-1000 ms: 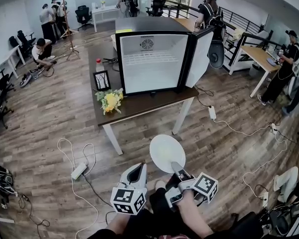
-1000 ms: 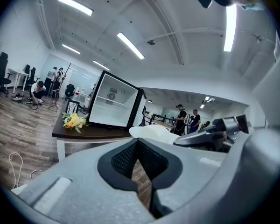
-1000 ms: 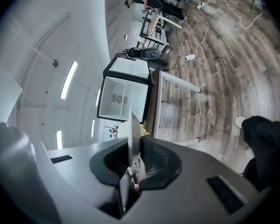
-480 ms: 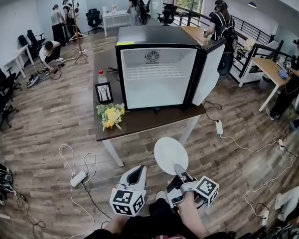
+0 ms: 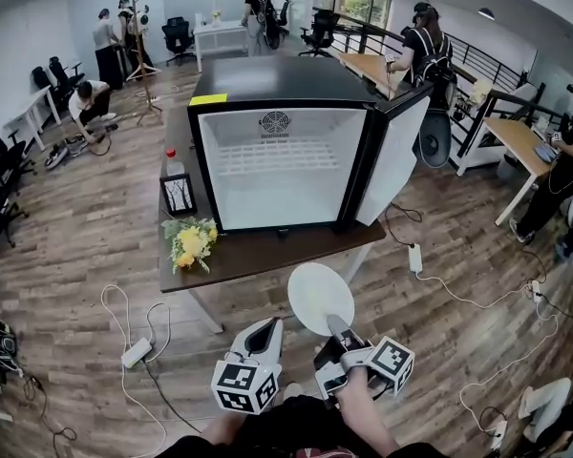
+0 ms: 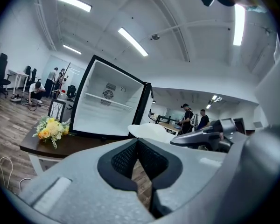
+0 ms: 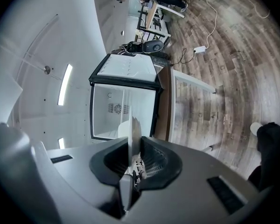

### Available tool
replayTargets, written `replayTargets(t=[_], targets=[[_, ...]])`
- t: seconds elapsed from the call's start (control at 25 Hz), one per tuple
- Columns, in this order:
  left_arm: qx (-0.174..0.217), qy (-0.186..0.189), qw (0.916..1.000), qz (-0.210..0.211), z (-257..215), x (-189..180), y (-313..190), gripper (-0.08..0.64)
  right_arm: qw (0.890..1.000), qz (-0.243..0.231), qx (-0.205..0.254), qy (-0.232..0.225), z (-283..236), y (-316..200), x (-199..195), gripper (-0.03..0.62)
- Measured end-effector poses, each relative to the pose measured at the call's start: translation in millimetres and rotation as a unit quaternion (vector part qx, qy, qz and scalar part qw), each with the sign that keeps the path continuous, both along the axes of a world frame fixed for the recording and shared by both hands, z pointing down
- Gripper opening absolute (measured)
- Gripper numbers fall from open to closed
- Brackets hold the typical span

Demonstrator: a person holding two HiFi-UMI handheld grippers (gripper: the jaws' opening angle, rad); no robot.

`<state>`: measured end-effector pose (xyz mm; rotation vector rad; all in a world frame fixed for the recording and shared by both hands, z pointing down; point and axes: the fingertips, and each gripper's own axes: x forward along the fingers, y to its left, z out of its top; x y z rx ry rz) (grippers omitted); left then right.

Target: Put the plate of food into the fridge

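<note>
While level, plate (image 5: 317,294) in right gripper (image 5: 335,325)

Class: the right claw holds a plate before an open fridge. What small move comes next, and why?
Probably carry the plate forward over the table toward the fridge: the right claw is shut on its rim, the door stands open, and the plate is well short of it.

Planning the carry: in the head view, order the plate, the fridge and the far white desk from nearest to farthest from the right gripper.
1. The plate: clamped by its edge in the right gripper, just ahead of it.
2. The fridge: beyond, on the table, with its door open.
3. The white desk: at the back of the room.
</note>
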<state>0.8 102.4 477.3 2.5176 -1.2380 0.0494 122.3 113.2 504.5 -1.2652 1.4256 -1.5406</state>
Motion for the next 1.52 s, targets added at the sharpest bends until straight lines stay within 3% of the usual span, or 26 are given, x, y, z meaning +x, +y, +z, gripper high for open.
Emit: replayTargets(t=[0.28,0.88,1.52], targets=[[-0.002,-0.015,0.9998,-0.009,9.7,29.7,-29.3,0.006,1.000,-0.017,-0.007,0.001,8.9,-33.3,24.4,0.051],[-0.008,-0.022,0.9994,-0.026,13.3,47.4,-67.2,0.006,0.999,-0.033,-0.016,-0.013,19.6,-69.2,38.6,0.049],[-0.007,-0.021,0.9996,0.015,13.2,44.4,-163.6,0.006,1.000,0.008,-0.018,-0.012,18.6,-153.1,40.0,0.051]])
